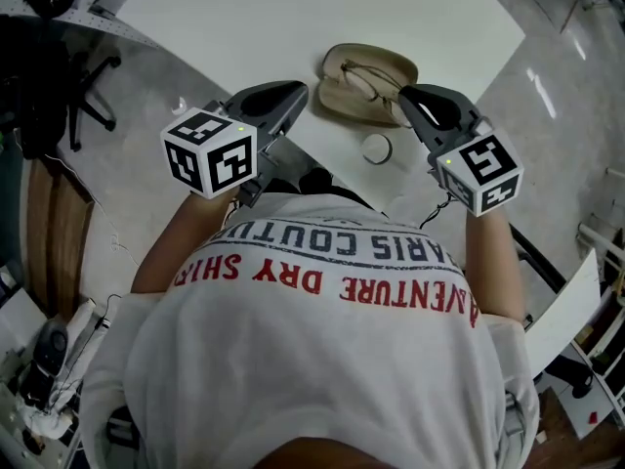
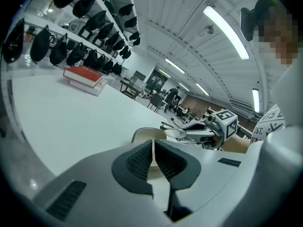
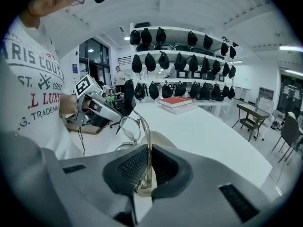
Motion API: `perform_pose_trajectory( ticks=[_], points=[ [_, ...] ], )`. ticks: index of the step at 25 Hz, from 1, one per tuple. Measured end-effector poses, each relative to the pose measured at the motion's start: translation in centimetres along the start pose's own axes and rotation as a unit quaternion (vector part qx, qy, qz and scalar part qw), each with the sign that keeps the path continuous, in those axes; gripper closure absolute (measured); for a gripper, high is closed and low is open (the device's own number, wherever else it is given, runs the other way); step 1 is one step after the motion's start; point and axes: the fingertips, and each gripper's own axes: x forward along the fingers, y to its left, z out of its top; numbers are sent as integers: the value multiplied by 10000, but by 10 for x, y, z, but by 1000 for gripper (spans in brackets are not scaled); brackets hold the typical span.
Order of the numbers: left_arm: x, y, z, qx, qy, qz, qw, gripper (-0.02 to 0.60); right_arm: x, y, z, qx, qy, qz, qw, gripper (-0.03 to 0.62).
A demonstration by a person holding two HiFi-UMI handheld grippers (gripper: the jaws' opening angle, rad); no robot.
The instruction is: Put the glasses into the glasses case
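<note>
An open beige glasses case (image 1: 341,99) lies near the front edge of the white table (image 1: 293,18). A thin-framed pair of glasses (image 1: 368,80) hangs over the case, tilted, with my right gripper (image 1: 406,95) shut on its frame. In the right gripper view the pads clamp the metal frame (image 3: 143,141), and a lens (image 3: 129,129) sticks up above the case (image 3: 163,140). My left gripper (image 1: 297,92) hovers just left of the case, shut, with nothing between its pads (image 2: 141,159). From the left gripper view the case (image 2: 144,135) lies straight ahead, the glasses (image 2: 177,133) over it.
A small round white object (image 1: 377,149) sits on the table near the front edge, between the grippers. A red book on a white one (image 2: 84,77) lies farther back on the table. Shelves of dark helmets (image 3: 175,60) line the wall. Office chairs (image 1: 83,91) stand on the floor at left.
</note>
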Motion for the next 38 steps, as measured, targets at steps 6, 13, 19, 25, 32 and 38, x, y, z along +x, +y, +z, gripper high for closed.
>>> perform_pose_trajectory(
  ticks=[6, 13, 19, 25, 32, 38],
  points=[
    [7, 8, -8, -134, 9, 139, 9998, 545, 22, -3, -21, -288, 302, 381, 9984, 556],
    [12, 21, -19, -268, 53, 234, 9994, 545, 47, 0, -38, -482, 580, 701, 9947, 556],
    [16, 26, -26, -325, 108, 243, 9991, 545, 61, 4, -46, -644, 668, 864, 9919, 556],
    [18, 31, -27, -351, 65, 235, 9991, 545, 68, 6, -54, -1071, 824, 898, 9868, 556],
    [22, 33, -34, -383, 75, 196, 9990, 545, 70, 6, -61, -1238, 889, 843, 9847, 554],
    [22, 30, -32, -349, 57, 162, 9992, 545, 66, 7, -59, -1025, 760, 800, 9886, 548]
  ],
)
